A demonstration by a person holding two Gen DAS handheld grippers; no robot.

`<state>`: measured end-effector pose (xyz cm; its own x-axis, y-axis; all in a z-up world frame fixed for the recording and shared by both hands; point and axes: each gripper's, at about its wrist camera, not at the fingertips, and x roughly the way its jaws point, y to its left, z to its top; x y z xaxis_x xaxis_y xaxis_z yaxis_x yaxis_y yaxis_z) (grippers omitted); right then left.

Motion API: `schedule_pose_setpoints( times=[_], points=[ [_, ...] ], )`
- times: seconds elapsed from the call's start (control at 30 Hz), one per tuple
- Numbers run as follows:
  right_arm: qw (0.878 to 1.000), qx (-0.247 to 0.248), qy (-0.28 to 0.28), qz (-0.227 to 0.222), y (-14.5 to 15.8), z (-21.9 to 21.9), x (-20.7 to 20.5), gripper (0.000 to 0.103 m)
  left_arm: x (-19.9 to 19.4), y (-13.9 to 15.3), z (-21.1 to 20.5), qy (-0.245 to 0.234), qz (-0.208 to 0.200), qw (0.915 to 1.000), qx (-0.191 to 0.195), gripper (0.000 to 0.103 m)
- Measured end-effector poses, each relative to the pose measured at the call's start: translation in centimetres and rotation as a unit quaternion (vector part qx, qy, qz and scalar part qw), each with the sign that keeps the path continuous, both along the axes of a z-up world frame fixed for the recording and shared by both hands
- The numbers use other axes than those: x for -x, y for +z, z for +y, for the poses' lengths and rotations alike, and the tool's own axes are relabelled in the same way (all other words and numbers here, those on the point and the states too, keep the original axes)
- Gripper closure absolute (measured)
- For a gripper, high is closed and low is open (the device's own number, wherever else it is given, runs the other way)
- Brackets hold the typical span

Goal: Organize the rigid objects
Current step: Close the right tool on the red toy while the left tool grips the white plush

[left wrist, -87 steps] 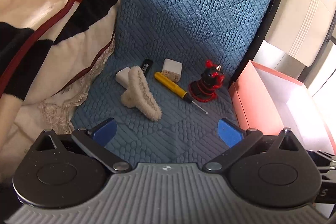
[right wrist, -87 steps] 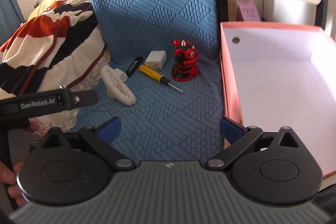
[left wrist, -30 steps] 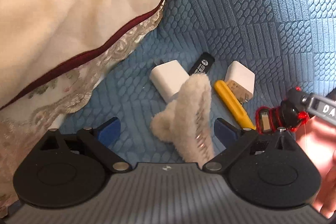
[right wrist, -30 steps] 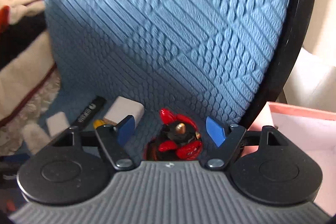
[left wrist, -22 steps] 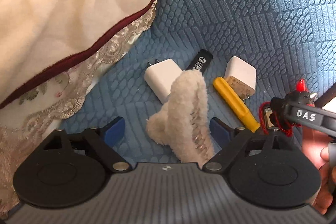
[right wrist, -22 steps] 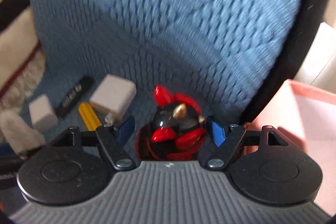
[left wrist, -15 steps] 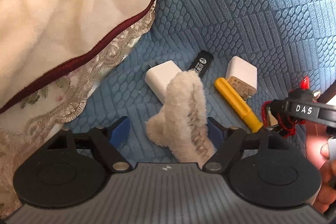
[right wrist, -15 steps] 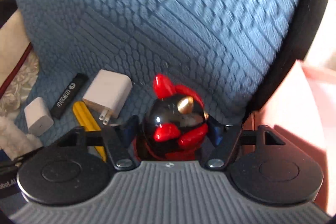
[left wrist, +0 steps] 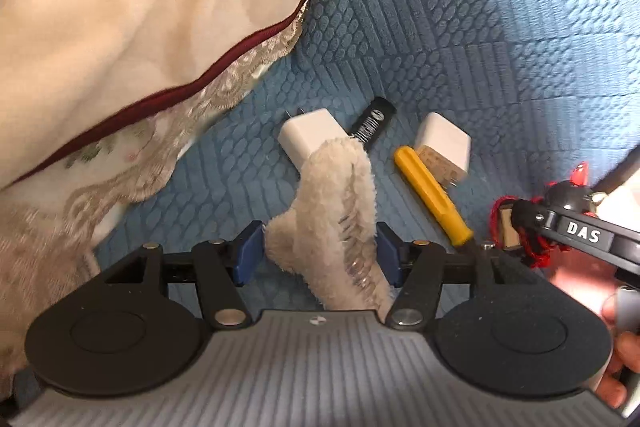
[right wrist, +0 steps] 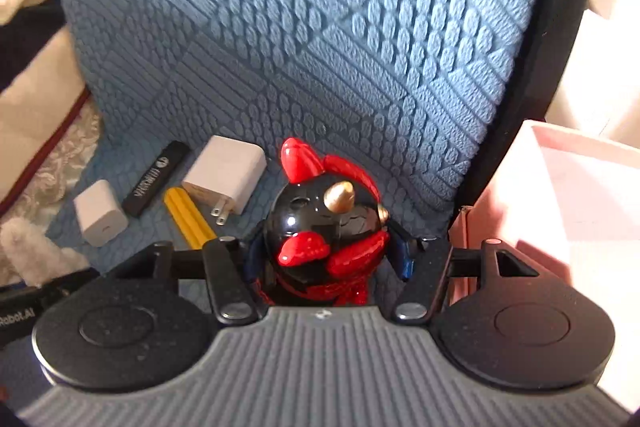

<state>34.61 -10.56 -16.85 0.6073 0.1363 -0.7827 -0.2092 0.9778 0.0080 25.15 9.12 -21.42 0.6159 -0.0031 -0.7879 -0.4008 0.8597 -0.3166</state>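
fluffy cream hair claw (left wrist: 332, 219) lies lengthwise between the closing left gripper (left wrist: 318, 249) fingers, touching both; only the right view shows the right gripper (right wrist: 326, 255) clamping the red-black figurine (right wrist: 324, 227) upright.

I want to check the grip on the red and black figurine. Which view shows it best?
The right wrist view: the figurine fills the centre, between the right tool's blue pads. The left wrist view catches only part of it at the right edge, behind that tool's arm.

bare blue cushion (left wrist: 224, 187) is lying open left of the fluffy hair clip (left wrist: 336, 211), up to the blanket (left wrist: 140, 39). right of the clip, a yellow screwdriver (left wrist: 432, 193), white charger (left wrist: 442, 143) and the right gripper (left wrist: 520, 227) are crowding the way.
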Motion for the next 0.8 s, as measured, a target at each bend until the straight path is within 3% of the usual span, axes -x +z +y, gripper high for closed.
schedule_pose_setpoints(
  times=[0.1,0.4,0.53,0.8],
  points=[
    [1.000,-0.016,-0.002,0.001,1.0,-0.3,1.4,0.040,1.2,0.9,-0.3,-0.007,-0.004,0.9998,-0.016,0.038],
    [0.998,-0.061,0.002,-0.018,4.2,-1.8,5.6,0.040,4.5,3.4,-0.9,-0.026,-0.016,0.9995,-0.008,0.038],
    [0.996,-0.090,-0.004,-0.018,4.7,-1.9,6.7,0.040,5.4,4.9,-1.9,-0.047,-0.023,0.9980,-0.034,0.038],
    [0.997,-0.066,0.020,-0.030,5.5,-2.1,10.3,0.040,6.4,6.7,-2.6,-0.055,-0.036,0.9977,-0.017,0.038]
  ],
)
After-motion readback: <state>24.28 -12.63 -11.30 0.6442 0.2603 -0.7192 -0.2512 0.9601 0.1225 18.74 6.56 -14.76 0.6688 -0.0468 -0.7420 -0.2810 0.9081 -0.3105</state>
